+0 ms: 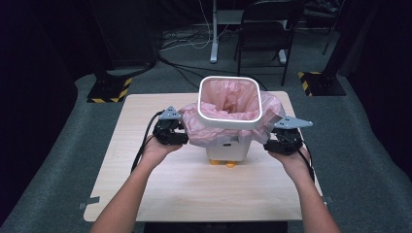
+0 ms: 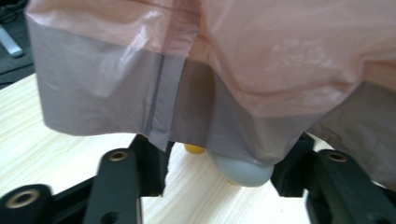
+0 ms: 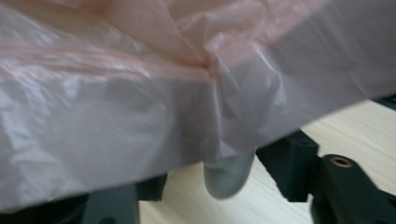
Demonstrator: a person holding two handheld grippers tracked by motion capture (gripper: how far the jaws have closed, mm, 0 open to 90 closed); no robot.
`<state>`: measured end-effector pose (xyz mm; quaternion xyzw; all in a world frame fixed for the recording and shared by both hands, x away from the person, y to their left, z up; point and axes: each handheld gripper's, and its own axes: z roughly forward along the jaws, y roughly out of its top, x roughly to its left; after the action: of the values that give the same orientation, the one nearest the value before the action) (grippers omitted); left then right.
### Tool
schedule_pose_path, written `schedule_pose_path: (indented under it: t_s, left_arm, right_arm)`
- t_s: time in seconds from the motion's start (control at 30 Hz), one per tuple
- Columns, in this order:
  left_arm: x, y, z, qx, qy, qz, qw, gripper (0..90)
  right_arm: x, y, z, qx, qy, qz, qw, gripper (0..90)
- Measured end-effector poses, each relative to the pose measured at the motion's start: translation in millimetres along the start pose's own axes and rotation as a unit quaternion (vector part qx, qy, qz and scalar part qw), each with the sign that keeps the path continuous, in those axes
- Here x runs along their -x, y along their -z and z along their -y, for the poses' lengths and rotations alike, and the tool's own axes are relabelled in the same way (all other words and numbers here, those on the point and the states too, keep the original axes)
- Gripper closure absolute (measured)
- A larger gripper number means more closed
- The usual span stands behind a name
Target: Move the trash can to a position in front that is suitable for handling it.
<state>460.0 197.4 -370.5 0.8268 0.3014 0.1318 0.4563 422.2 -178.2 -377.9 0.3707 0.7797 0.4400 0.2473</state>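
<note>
A white square bin (image 1: 227, 151) on orange feet (image 1: 231, 164) stands on the light wooden table (image 1: 194, 194). A pink bag (image 1: 194, 131) lines it and is folded out over the rim, hanging down the sides. My left gripper (image 1: 182, 133) is at the bag's left skirt, and my right gripper (image 1: 269, 141) is at its right skirt. In the left gripper view the bag's hem (image 2: 154, 102) hangs between the parted jaws of the left gripper (image 2: 222, 168), with the bin's rounded corner (image 2: 243, 170) behind it. In the right gripper view the bag (image 3: 116, 107) drapes over the right gripper (image 3: 219, 182), whose jaws stand apart.
The table's front half lies bare between the person's forearms. Behind the table stand a black folding chair (image 1: 267, 29), a desk leg (image 1: 214, 34) and two stands with yellow-black striped bases (image 1: 111, 90) (image 1: 318, 82). Grey carpet surrounds the table.
</note>
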Motion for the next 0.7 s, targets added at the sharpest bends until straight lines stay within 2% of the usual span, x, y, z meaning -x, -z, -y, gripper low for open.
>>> schedule_pose_path:
  t_s: [0.17,0.3,0.5,0.63,0.7]
  left_arm:
    - [1.0,-3.7,-0.6,0.002,-0.009,0.006,0.9999,61.3]
    - [-0.2,-4.3,-0.7,0.006,-0.008,0.008,0.9999,62.5]
    - [-2.8,-4.3,-0.7,0.009,-0.001,0.017,0.9998,63.2]
    - [-3.9,-4.0,-0.6,0.010,0.000,0.021,0.9997,63.4]
    - [-4.6,-3.5,-0.5,0.011,0.001,0.024,0.9996,63.5]
  right_arm:
    - [-1.4,-1.2,-1.9,0.003,0.007,0.011,0.9999,56.6]
    - [2.2,-0.5,0.0,0.007,0.000,0.011,0.9999,63.7]
    - [5.3,-1.7,0.1,0.010,-0.006,0.004,0.9999,63.9]
    - [8.4,-3.7,-0.3,0.012,-0.019,-0.009,0.9997,63.4]
    - [8.4,-4.5,-0.8,0.013,-0.015,-0.009,0.9998,63.5]
